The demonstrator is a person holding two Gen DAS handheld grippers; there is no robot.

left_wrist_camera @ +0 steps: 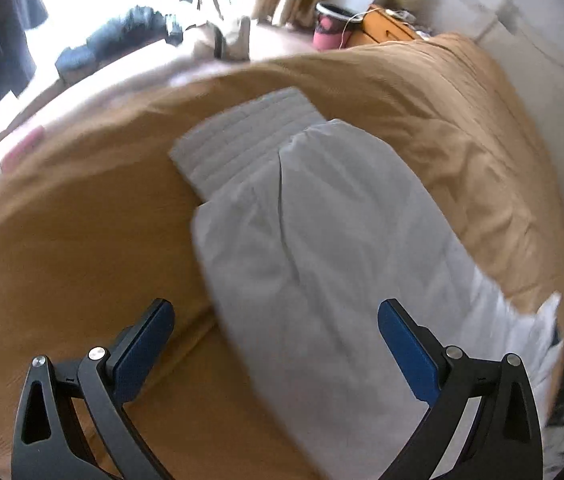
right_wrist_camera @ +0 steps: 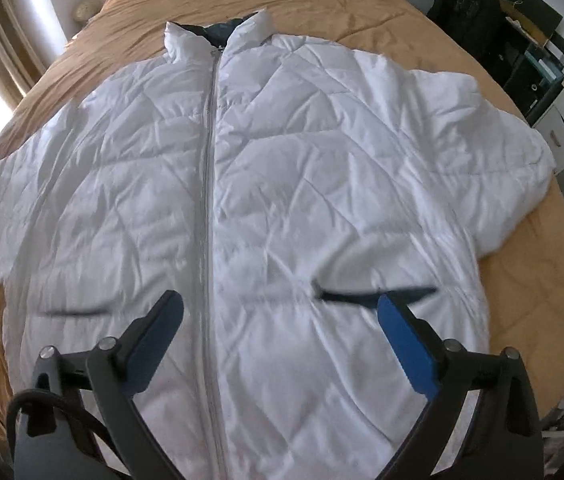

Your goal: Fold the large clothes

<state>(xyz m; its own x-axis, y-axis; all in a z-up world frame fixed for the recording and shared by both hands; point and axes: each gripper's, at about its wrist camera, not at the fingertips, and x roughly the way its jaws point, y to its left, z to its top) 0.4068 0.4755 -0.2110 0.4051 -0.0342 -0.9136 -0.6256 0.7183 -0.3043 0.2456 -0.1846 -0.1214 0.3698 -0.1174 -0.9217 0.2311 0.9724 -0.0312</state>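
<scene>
The white puffer jacket (right_wrist_camera: 265,184) lies zipped and spread flat on the tan bedspread (right_wrist_camera: 322,4), filling the frame's middle. Both the left gripper (left_wrist_camera: 275,316) and the right gripper (right_wrist_camera: 279,312) hover wide open, empty. Soft, bulky, probably slippery — best pinched at the ribbed cuff (left_wrist_camera: 241,140), upper centre — or a sleeve edge.

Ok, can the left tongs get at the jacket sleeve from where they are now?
Probably yes: the left tongs hang open over the sleeve, with nothing lying between them.

jacket (right_wrist_camera: 282,168): white quilted cloth, creased | bedspread (right_wrist_camera: 322,4): tan matt cloth
</scene>
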